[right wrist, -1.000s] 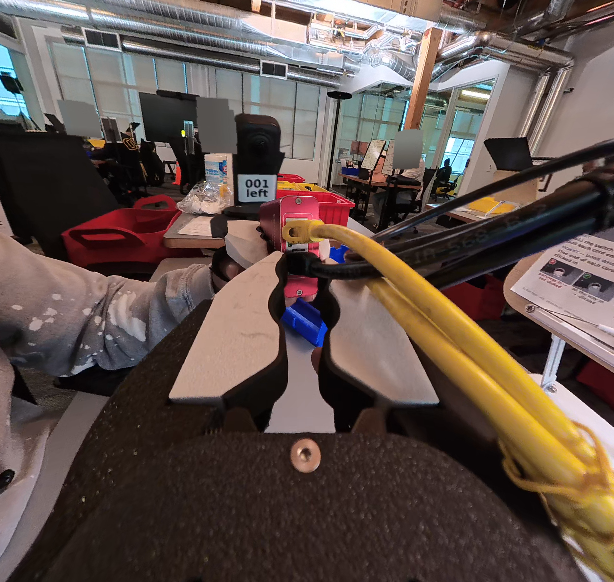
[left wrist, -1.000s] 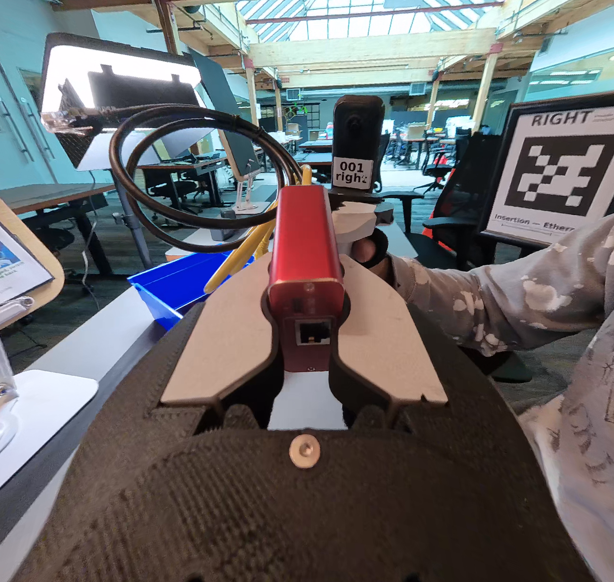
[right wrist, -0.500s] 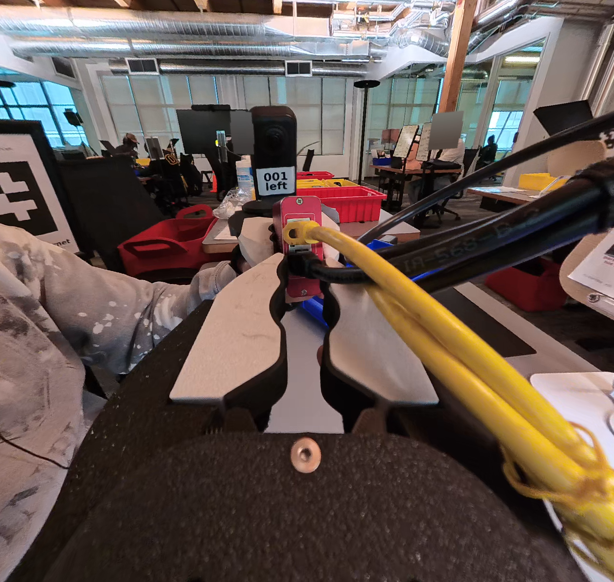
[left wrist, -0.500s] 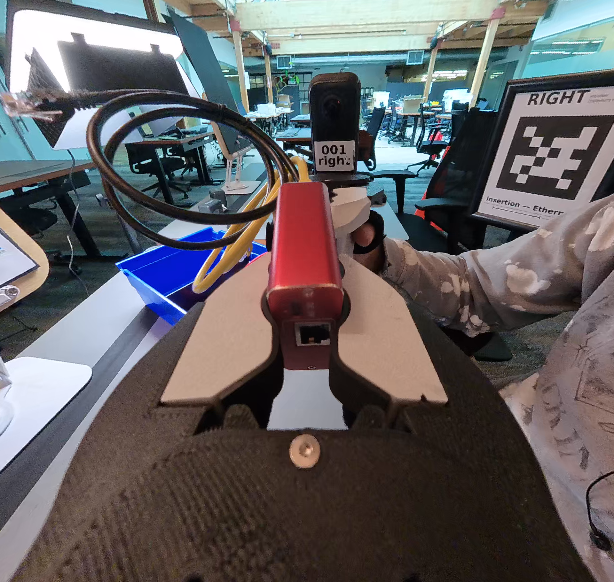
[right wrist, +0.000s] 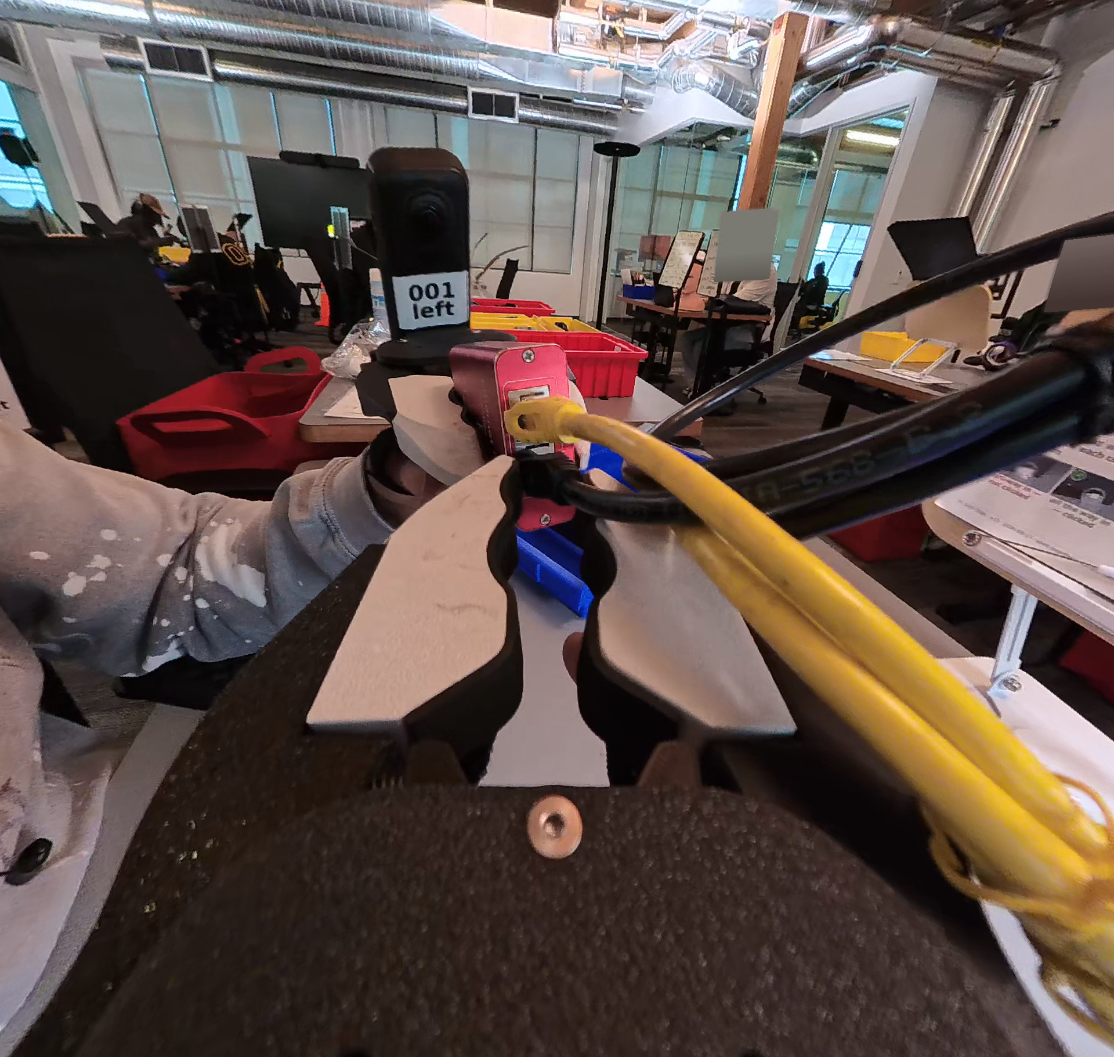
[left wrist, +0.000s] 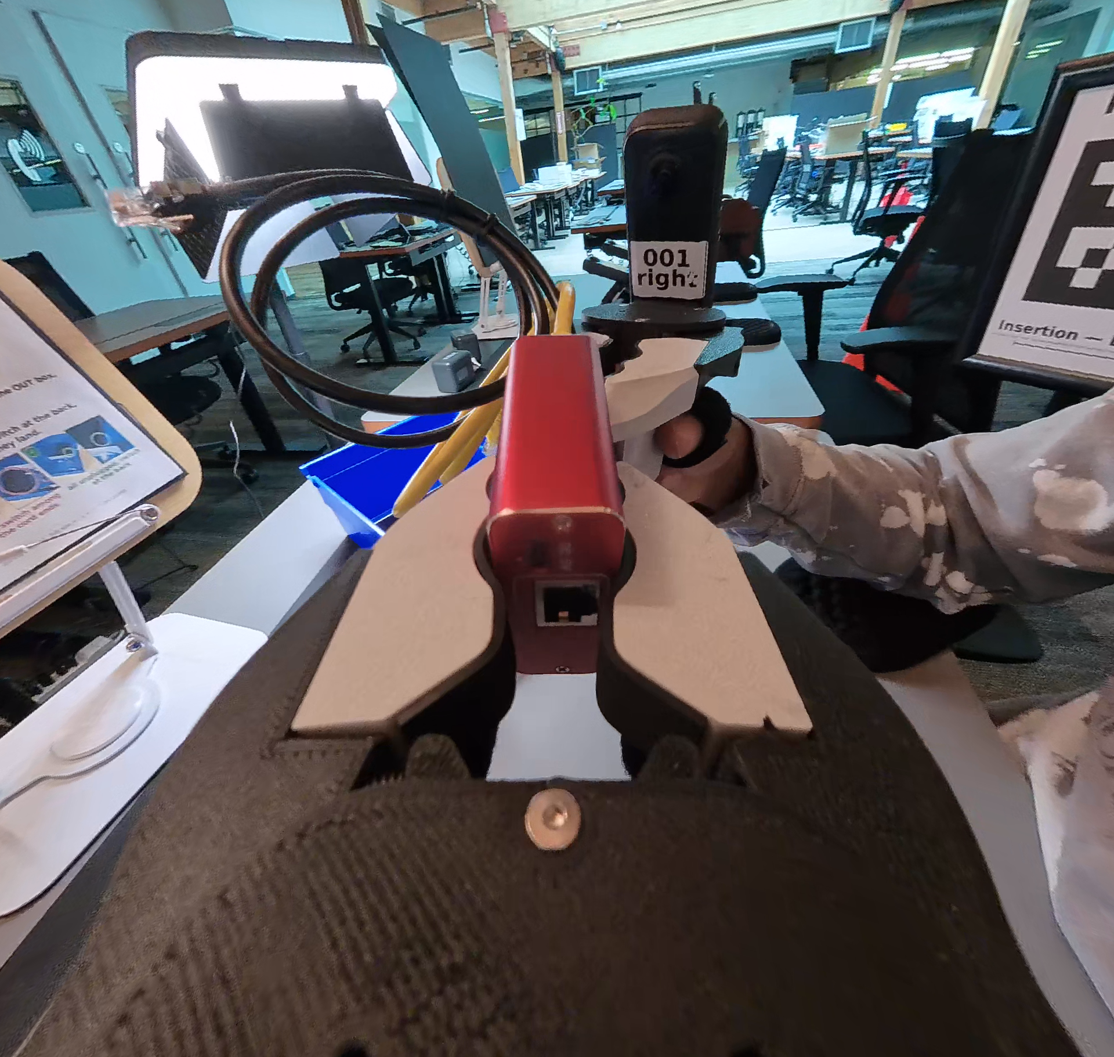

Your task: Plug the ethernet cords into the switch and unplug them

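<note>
Left gripper (left wrist: 554,588) stays clenched on the red switch (left wrist: 551,449), raised off the grey table (left wrist: 253,557), while the right gripper (right wrist: 545,488) is closed on the black plug (right wrist: 539,473) at the lowest port. Over the last second both grippers have swung together and the blue bin (left wrist: 368,485) now sits nearer; the plug looks no further in or out. The yellow cord (right wrist: 753,545) remains plugged in above it. My guess is the black cord (left wrist: 337,304) is about to be pulled, or has just been seated. Its latch is hidden by the fingertips, and the cords' far ends run out of view.
</note>
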A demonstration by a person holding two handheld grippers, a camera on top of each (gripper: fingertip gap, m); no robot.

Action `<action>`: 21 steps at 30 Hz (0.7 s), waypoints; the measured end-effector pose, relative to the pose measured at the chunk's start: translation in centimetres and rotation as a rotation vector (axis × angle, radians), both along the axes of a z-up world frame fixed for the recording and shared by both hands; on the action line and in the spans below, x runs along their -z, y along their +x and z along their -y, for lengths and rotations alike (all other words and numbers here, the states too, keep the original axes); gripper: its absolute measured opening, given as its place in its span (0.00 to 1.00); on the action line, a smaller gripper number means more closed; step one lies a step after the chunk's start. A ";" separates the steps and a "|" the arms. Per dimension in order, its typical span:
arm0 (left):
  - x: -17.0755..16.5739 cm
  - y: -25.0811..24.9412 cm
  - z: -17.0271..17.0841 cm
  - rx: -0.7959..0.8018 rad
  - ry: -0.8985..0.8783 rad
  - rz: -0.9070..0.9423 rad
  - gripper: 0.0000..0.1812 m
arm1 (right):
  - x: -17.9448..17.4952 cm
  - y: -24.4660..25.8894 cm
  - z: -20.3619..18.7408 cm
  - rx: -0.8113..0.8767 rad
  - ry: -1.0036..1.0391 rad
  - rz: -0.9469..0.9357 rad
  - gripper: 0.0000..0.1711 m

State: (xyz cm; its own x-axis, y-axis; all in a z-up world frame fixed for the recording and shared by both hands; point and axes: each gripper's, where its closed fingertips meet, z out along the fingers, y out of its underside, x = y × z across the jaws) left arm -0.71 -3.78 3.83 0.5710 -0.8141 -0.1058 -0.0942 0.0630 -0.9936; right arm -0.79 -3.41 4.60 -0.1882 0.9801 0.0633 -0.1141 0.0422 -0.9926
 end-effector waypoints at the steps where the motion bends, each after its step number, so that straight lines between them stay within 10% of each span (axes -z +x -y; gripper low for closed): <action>1: 0.1 -0.1 -0.2 -0.007 -0.007 -0.003 0.17 | 0.1 0.0 -0.1 0.002 -0.001 0.004 0.10; 21: -4.1 -7.7 0.3 -0.011 -0.041 0.315 0.16 | 9.4 -2.6 -0.1 -0.060 0.124 0.399 0.08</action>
State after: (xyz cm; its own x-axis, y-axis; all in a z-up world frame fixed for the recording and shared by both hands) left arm -8.42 -4.13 7.90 0.5793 -0.8076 0.1103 0.2179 0.0230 -0.9757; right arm -3.36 -3.34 -4.81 -0.2785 0.9562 0.0904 0.2726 0.1690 -0.9472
